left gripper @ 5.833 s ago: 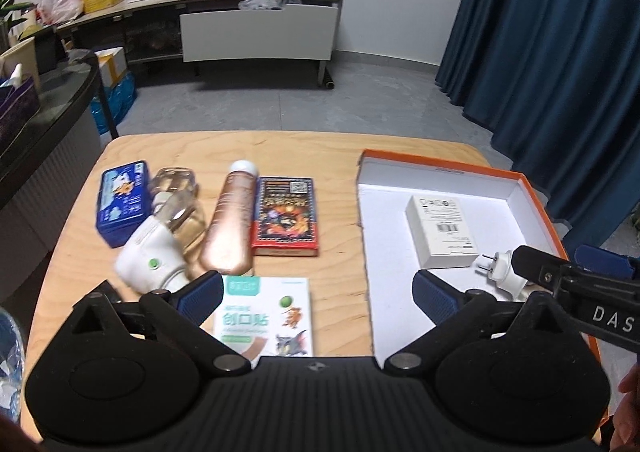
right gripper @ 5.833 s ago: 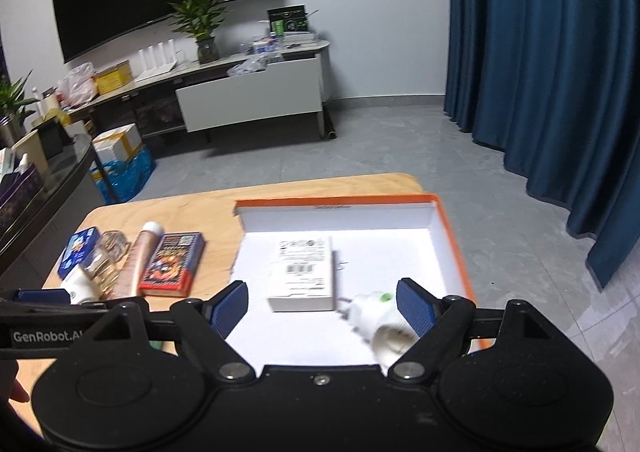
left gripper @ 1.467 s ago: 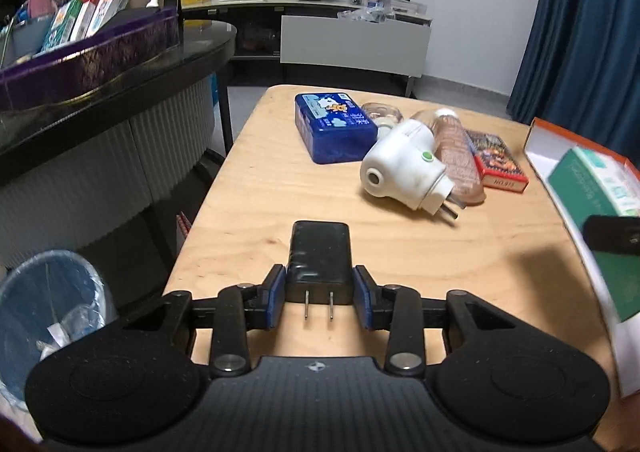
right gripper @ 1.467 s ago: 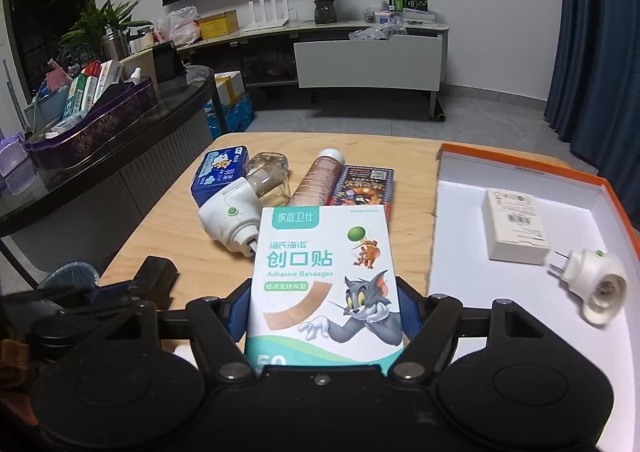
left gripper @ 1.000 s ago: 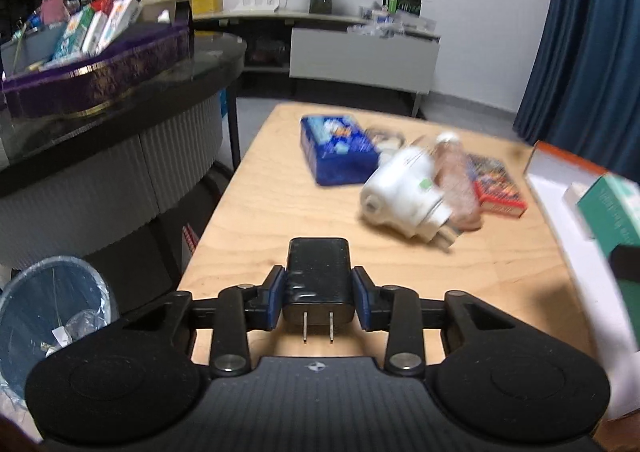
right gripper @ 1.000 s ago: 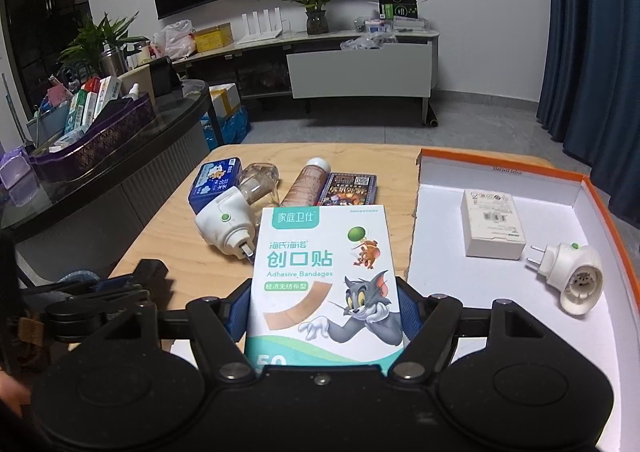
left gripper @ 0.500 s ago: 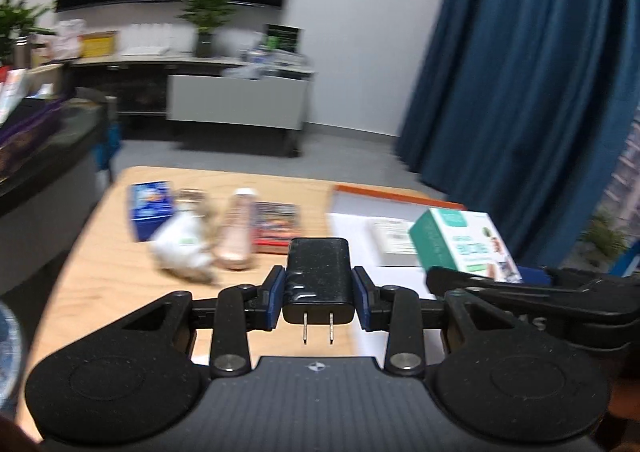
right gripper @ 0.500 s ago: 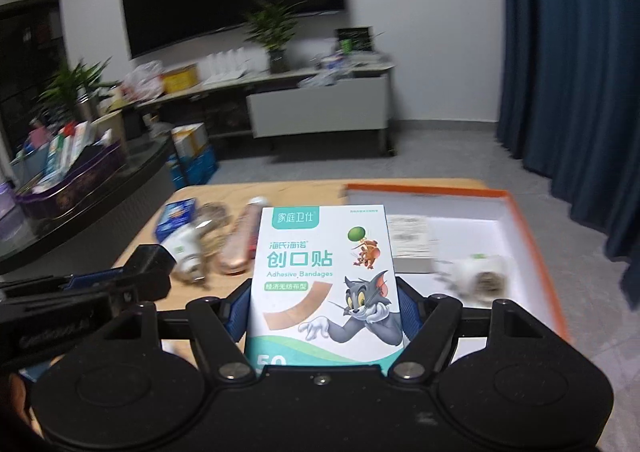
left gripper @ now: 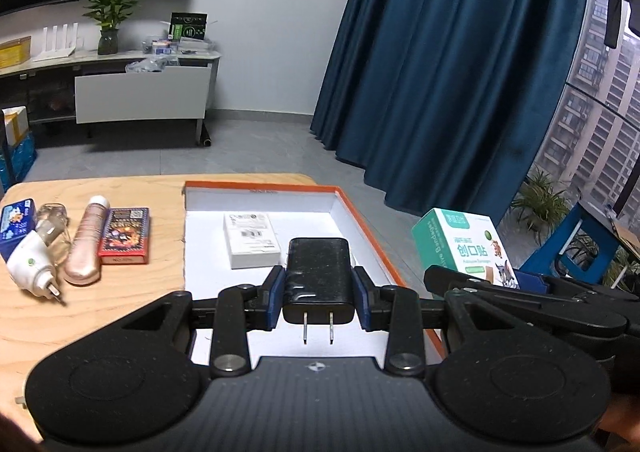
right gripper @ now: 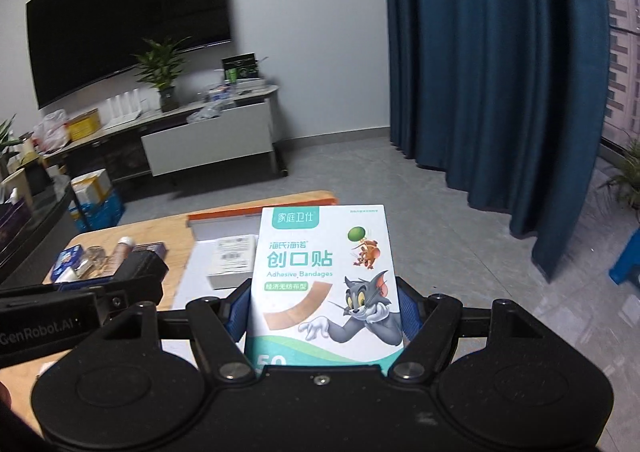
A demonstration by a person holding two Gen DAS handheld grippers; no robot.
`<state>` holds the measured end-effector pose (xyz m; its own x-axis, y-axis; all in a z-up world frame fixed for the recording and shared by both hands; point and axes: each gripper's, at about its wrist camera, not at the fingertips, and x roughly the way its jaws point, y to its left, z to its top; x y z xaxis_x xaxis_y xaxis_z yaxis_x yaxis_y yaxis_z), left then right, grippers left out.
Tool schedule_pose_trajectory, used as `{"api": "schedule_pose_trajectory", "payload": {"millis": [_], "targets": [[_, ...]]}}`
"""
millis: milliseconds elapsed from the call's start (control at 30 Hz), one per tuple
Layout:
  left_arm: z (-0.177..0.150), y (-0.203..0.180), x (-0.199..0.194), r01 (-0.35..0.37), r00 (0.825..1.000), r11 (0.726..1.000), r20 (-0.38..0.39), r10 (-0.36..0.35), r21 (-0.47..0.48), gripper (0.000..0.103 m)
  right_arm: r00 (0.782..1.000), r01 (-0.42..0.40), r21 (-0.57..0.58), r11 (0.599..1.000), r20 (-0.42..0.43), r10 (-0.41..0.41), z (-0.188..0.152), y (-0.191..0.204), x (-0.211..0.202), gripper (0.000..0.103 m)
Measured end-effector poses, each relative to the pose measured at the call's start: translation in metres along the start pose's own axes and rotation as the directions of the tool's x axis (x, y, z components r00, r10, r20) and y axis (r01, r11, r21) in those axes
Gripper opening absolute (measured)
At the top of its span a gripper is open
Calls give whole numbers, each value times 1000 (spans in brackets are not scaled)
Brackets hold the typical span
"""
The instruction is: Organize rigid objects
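Holding black charger (left gripper: 318, 272) clamped in my left gripper (left gripper: 318, 298) over orange-rimmed box (left gripper: 362, 218); inside, just a white carton (left gripper: 251, 239). Right gripper (right gripper: 322, 312) grips bandage box (right gripper: 324, 272), right of it. Bottle (left gripper: 86, 242), card pack (left gripper: 126, 235), plug-in (left gripper: 28, 266) on table (left gripper: 120, 292) left.

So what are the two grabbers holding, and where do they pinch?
Left gripper: black plug charger, by its sides. Right gripper: white-green bandage box, by its side edges.
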<state>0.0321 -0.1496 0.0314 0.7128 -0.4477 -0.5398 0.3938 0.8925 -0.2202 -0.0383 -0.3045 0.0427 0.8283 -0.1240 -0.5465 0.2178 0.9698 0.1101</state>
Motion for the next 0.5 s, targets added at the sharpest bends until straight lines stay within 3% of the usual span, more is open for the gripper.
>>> {"api": "schedule_pose_trajectory", "payload": {"millis": [500], "targets": [[2, 11, 4, -68, 998, 998, -14, 68, -19, 36, 998, -49, -9, 999, -44, 48, -3, 12, 22, 84]]}}
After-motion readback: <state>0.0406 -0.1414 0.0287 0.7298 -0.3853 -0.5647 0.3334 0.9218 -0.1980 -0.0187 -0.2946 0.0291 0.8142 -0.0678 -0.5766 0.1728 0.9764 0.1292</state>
